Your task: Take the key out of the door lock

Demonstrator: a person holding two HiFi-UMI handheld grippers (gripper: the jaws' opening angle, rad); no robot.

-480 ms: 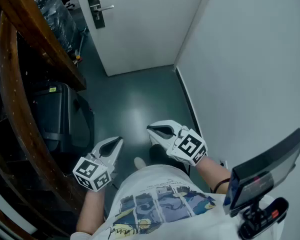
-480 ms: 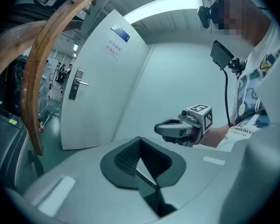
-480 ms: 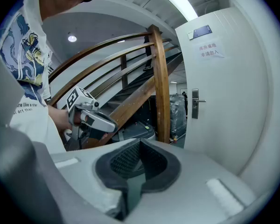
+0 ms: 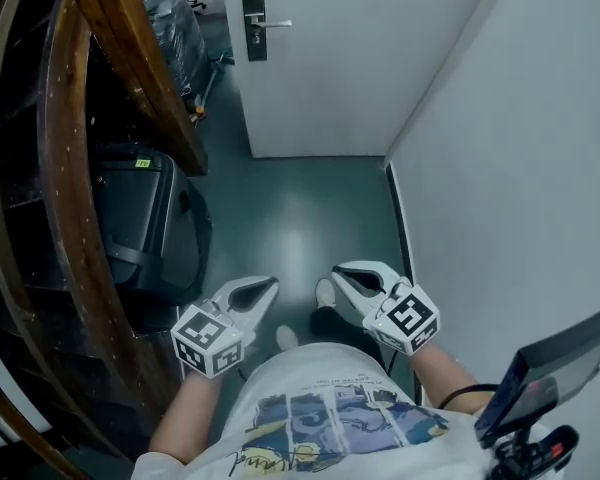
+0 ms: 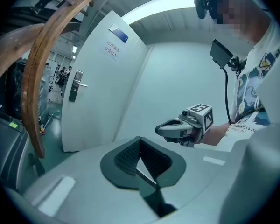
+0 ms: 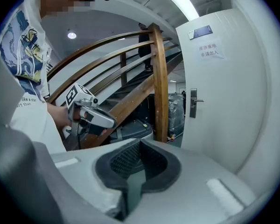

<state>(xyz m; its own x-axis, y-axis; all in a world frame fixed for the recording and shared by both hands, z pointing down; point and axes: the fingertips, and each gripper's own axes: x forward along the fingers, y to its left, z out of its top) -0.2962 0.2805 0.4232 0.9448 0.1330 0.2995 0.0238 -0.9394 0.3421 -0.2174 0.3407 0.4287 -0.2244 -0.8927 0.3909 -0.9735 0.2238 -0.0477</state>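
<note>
Head view: left gripper [image 4: 268, 288] and right gripper [image 4: 342, 272], jaws pressed together and empty, held at waist level — well apart from the steel lock plate with lever handle [image 4: 253, 25] on the white door [image 4: 360, 58]; a key there is too small to tell. Only the gripper views show the paper notice [image 5: 111, 49] — high on that door.

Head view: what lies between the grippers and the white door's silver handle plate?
Head view shows only bare grey-green floor up to the white door.

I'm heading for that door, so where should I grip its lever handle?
Grip the lever handle near its free end, coming head-on with jaws above and below: it juts horizontally rightward from the lock plate.
</note>
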